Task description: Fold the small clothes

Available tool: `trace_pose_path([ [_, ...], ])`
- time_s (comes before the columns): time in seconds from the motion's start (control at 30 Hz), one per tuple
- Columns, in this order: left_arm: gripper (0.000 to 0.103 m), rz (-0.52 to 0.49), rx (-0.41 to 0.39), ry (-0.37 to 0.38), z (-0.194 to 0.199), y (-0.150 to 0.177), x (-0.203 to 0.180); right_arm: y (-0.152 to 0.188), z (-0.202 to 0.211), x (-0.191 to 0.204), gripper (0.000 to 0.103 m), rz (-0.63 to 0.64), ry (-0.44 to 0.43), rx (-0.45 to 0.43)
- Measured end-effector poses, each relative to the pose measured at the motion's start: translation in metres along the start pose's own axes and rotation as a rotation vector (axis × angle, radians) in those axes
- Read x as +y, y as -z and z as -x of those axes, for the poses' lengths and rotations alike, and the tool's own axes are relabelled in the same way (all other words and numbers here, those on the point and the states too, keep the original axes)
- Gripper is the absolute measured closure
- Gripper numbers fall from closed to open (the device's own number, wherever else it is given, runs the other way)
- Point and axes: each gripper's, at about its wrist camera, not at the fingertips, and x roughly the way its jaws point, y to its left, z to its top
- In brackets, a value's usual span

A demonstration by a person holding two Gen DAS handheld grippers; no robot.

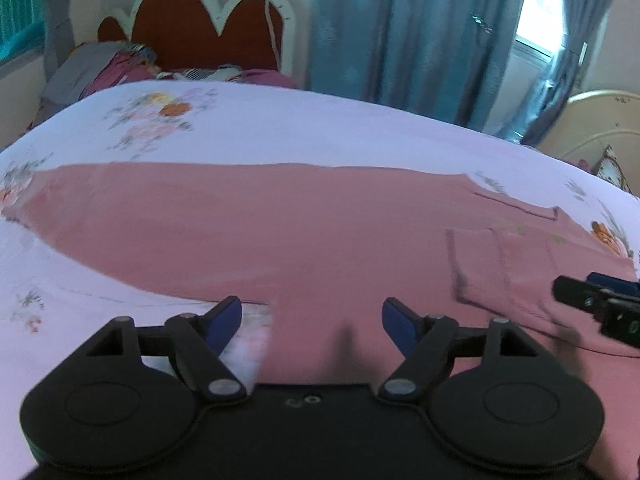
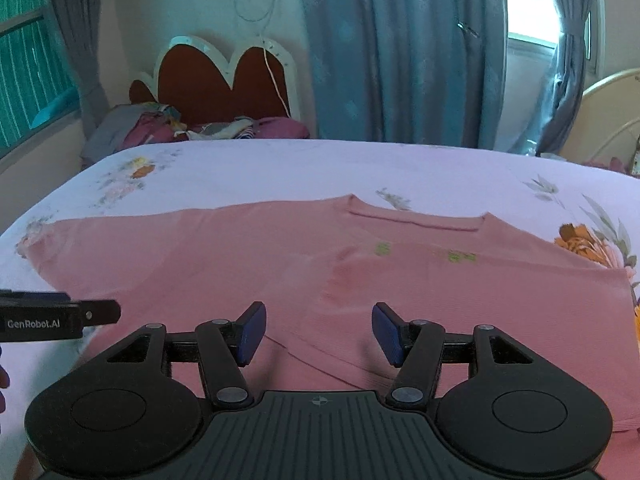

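Left gripper [image 1: 312, 322] jaws apart, nothing between them; right gripper [image 2: 319, 334] likewise apart and empty — both hang over the near edge of the pink top [image 2: 248, 252]. Top lies spread across the middle of the floral bed sheet [image 2: 304, 168], neckline toward the upper right of the right wrist view. One panel at lower right appears already turned in over the body — first fold probably made, further folds left. Left wrist view is blurred; near hem hidden under both gripper bodies, right edge of the top cut off.
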Motion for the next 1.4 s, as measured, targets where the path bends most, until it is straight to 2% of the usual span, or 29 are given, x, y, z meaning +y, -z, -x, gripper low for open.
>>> trace_pose_path([
  [0.17,0.027,0.054,0.003,-0.028,-0.004,-0.005,0.058,-0.007,-0.020,0.016,0.045,-0.021,0.073,0.001],
  [0.37,0.027,0.119,0.010,-0.100,-0.011,-0.012,0.130,-0.011,-0.053,0.024,0.045,-0.085,0.129,0.049],
  [0.6,0.027,0.223,0.016,-0.151,-0.022,-0.023,0.197,-0.029,-0.052,0.038,0.045,-0.066,0.168,0.005],
  [0.7,0.027,0.282,0.016,-0.158,-0.030,-0.028,0.221,-0.032,-0.054,0.038,0.045,-0.057,0.204,-0.002],
  [0.83,0.028,0.398,0.022,-0.147,-0.044,-0.033,0.252,-0.020,-0.071,0.027,0.045,-0.093,0.253,0.054],
  [1.07,0.028,0.473,-0.035,-0.103,-0.064,-0.046,0.276,-0.001,-0.084,0.016,0.045,-0.112,0.323,0.090],
  [1.13,0.031,0.494,-0.058,-0.094,-0.068,-0.048,0.281,0.004,-0.090,0.015,0.045,-0.104,0.328,0.107],
  [1.23,0.048,0.521,-0.090,-0.107,-0.071,-0.048,0.288,0.008,-0.096,0.017,0.045,-0.072,0.337,0.110],
  [1.3,0.065,0.527,-0.101,-0.119,-0.073,-0.048,0.291,0.005,-0.096,0.016,0.045,-0.086,0.334,0.119],
  [1.33,0.069,0.530,-0.105,-0.121,-0.074,-0.049,0.293,0.004,-0.095,0.015,0.045,-0.098,0.334,0.115],
  [1.4,0.083,0.537,-0.110,-0.124,-0.074,-0.048,0.297,0.008,-0.096,0.014,0.045,-0.110,0.337,0.112],
])
